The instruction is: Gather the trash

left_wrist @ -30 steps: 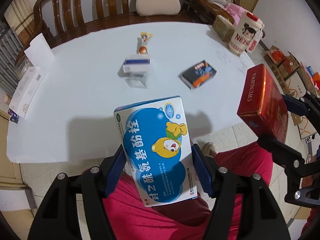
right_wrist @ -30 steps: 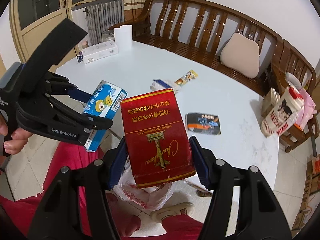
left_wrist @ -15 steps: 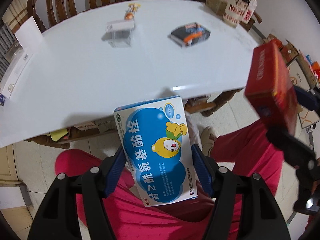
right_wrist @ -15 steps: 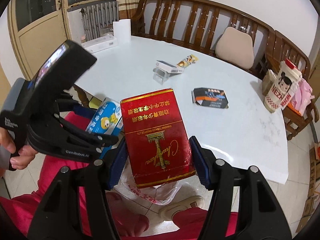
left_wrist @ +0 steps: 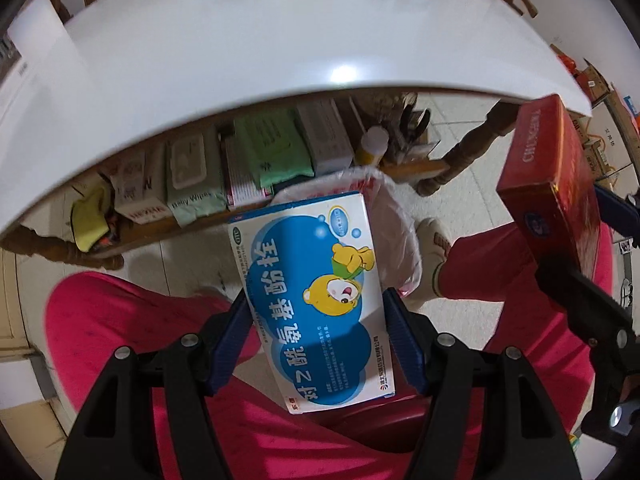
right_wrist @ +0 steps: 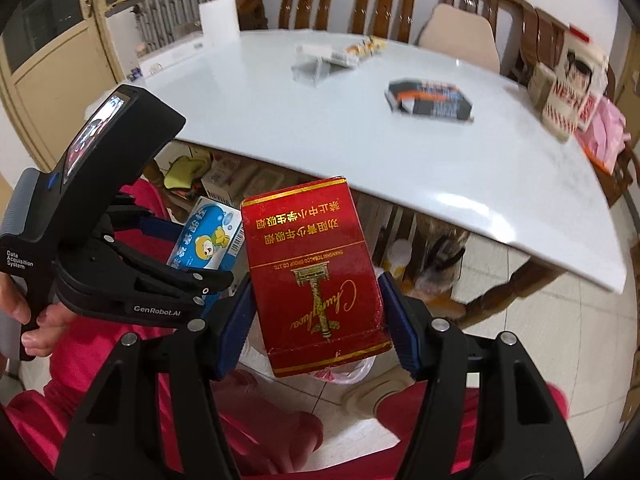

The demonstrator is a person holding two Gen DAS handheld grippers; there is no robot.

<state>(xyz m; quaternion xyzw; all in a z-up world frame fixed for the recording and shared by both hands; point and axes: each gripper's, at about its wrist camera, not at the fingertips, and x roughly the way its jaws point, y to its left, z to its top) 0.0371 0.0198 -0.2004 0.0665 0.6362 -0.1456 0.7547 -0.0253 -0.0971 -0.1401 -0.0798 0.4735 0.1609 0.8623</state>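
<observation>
Left hand-held gripper [left_wrist: 316,316] pinching a blue-and-white medicine box [left_wrist: 310,300] by its two long sides — cartoon bear printed on it, large white Chinese characters, small "OTC" oval at a corner. Held out over red trousers [left_wrist: 120,320], below the edge of the white worktop [left_wrist: 240,48], with a thin plastic bag [left_wrist: 396,232] on the floor just behind the box. On the shelf under the worktop, a green pack marked "Baby Wipes" [left_wrist: 192,184] among other packs. "GenRobot.AI" and "Data Acquisition System" legible on the left gripper's body in the right wrist view. Right hand-held gripper [right_wrist: 318,316] clamped on a red cigarette carton [right_wrist: 316,276] — gold script "Chunghwa", "SHANGHAI TOBACCO GROUP CO.,LTD.", gold Chinese lines, all upside down. On the worktop, blurred: a clear case with a small white box [right_wrist: 320,60], a black-and-orange packet [right_wrist: 430,100], and at the far right edge a white-and-red bag [right_wrist: 576,80] with lettering too smeared to read.
</observation>
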